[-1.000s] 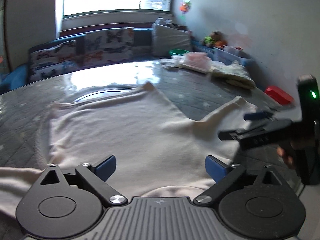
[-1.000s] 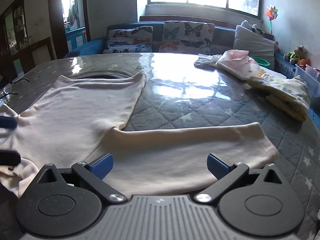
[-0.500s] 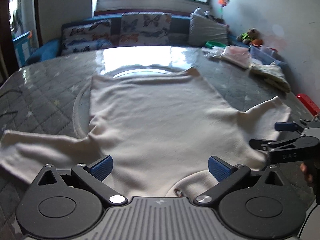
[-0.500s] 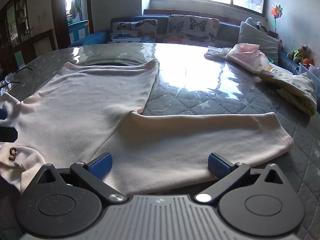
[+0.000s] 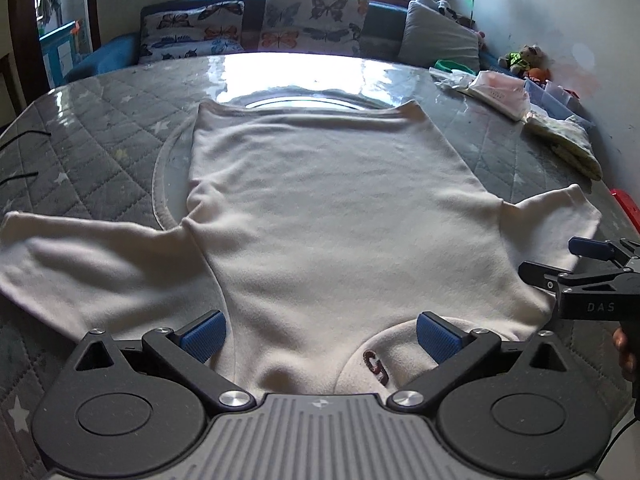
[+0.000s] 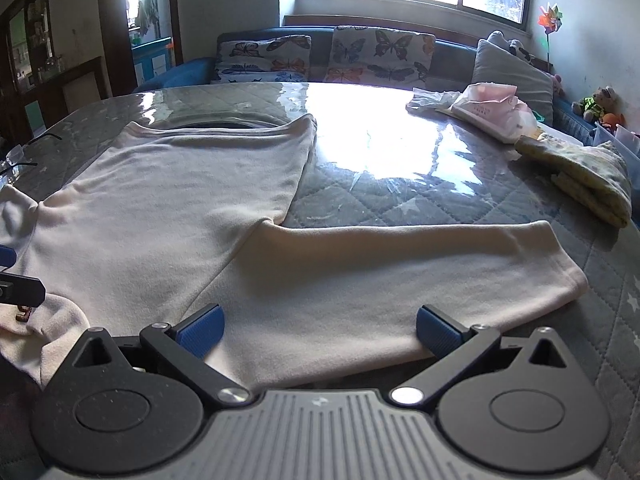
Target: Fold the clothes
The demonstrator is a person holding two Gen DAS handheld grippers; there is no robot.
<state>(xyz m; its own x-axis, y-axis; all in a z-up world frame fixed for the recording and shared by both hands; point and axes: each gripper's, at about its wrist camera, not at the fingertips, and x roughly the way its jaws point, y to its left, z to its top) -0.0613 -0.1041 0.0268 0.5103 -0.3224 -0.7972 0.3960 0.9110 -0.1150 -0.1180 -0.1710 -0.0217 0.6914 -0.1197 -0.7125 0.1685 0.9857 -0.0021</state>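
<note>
A cream long-sleeved sweater (image 5: 328, 216) lies flat on the grey quilted table (image 5: 100, 120), back up, hem far, collar near me, both sleeves spread sideways. My left gripper (image 5: 319, 336) is open and empty just above the collar, where a dark red label (image 5: 374, 364) shows. My right gripper (image 6: 318, 330) is open and empty over the near edge of the right sleeve (image 6: 400, 276). It also shows at the right of the left wrist view (image 5: 560, 260), with its jaws apart beside the sleeve.
Folded clothes lie at the far right: a pink and white pile (image 6: 492, 112) and a yellowish patterned piece (image 6: 588, 176). A sofa with butterfly cushions (image 6: 340, 56) stands behind the table. A red object (image 5: 628, 208) sits at the table's right edge. Dark cables (image 5: 20, 140) lie left.
My left gripper has swung left and come to rest centred over the collar; the whole sweater now shows. My right gripper has lifted a little over the right sleeve. Both stay open.
</note>
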